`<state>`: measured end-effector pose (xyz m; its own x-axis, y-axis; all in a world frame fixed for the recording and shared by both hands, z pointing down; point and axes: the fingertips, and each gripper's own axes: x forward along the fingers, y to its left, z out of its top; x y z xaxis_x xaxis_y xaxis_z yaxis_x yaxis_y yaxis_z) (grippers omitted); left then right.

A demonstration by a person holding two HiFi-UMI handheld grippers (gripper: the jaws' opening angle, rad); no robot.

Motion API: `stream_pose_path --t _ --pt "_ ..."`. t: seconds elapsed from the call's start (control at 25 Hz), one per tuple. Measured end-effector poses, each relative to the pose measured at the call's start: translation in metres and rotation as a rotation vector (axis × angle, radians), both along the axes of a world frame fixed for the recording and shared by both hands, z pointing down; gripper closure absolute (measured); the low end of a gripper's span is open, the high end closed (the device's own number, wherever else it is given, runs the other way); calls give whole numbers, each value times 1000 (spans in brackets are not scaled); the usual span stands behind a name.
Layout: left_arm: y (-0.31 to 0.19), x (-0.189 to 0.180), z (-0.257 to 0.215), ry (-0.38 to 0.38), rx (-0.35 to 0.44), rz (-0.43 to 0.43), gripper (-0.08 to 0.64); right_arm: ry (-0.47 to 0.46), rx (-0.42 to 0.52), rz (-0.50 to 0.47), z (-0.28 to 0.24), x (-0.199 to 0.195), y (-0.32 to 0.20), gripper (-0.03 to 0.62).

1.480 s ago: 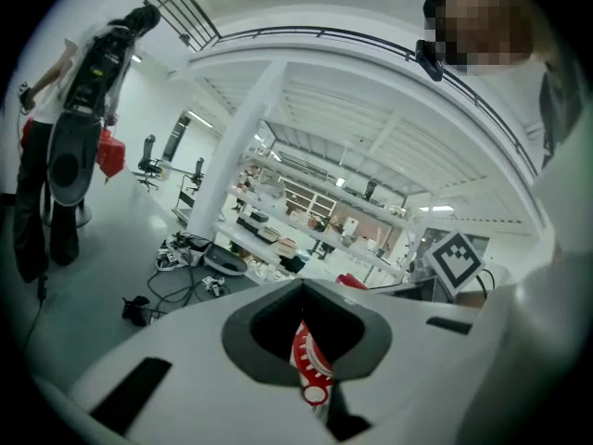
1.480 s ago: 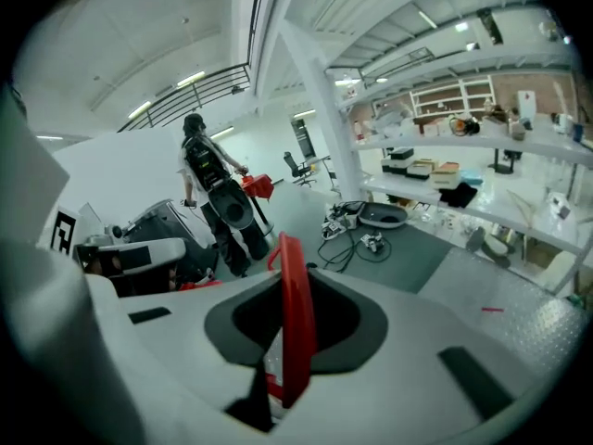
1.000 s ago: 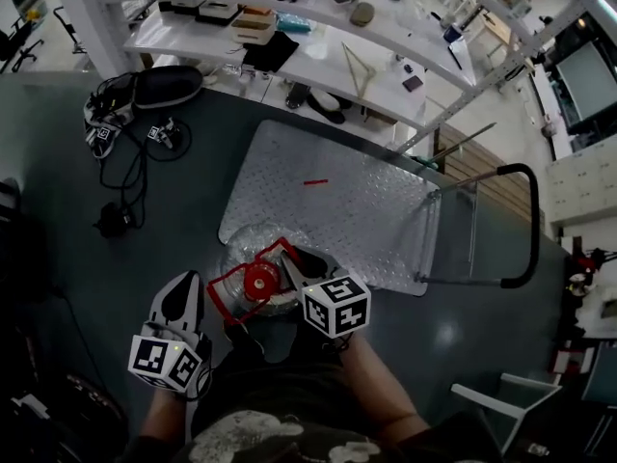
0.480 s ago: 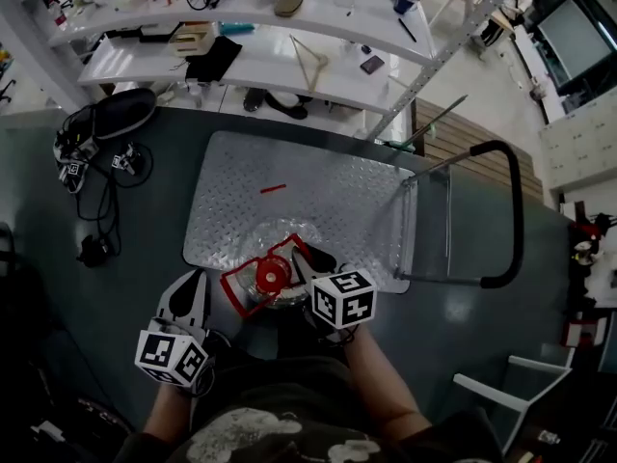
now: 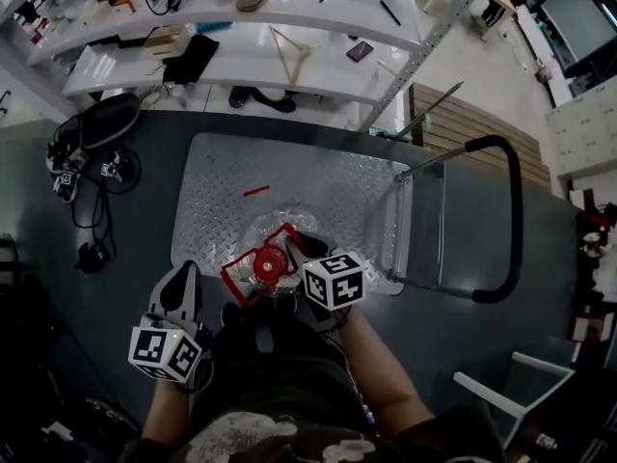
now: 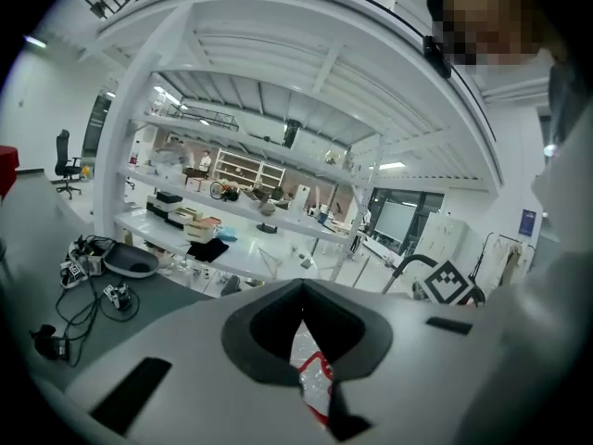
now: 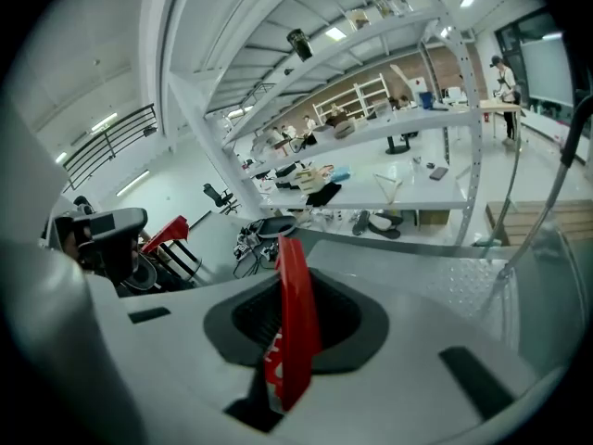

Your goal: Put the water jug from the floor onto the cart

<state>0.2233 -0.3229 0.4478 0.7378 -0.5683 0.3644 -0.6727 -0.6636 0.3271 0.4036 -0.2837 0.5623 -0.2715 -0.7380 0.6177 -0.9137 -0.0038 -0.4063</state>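
Clear water jug (image 5: pixel 274 241) shows at lower centre, at the near edge of the cart (image 5: pixel 328 181), its red handle (image 5: pixel 249 270) pinched by the right gripper (image 7: pixel 289 341). At lower left, the left gripper (image 5: pixel 181 283) has its jaws pressed together, holding nothing.

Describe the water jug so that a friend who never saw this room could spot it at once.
Below the white shelves stands a silver checker-plate cart. Over its near edge, just ahead of the person, is a clear water jug seen from above. It alone has a red cap and red carrying handle, which the right gripper pinches.
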Motion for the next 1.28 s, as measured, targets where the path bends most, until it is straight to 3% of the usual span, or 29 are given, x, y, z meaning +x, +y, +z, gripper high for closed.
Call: stream_pose_path --t 0.24,0.44,0.76,1.12,1.28 --pt "-24 34 4 1 -1 73 552 11 -14 62 11 34 -26 552" --pt "-51 53 8 10 -15 139 552 7 -90 147 33 58 -37 550" --pt "-86 64 18 9 -34 171 552 7 -127 276 57 100 -52 551" --pt "-96 87 23 20 -48 240 551 122 -172 417 70 157 -28 550" --pt "-100 96 21 21 -45 265 552 91 -181 464 74 168 -23 549"
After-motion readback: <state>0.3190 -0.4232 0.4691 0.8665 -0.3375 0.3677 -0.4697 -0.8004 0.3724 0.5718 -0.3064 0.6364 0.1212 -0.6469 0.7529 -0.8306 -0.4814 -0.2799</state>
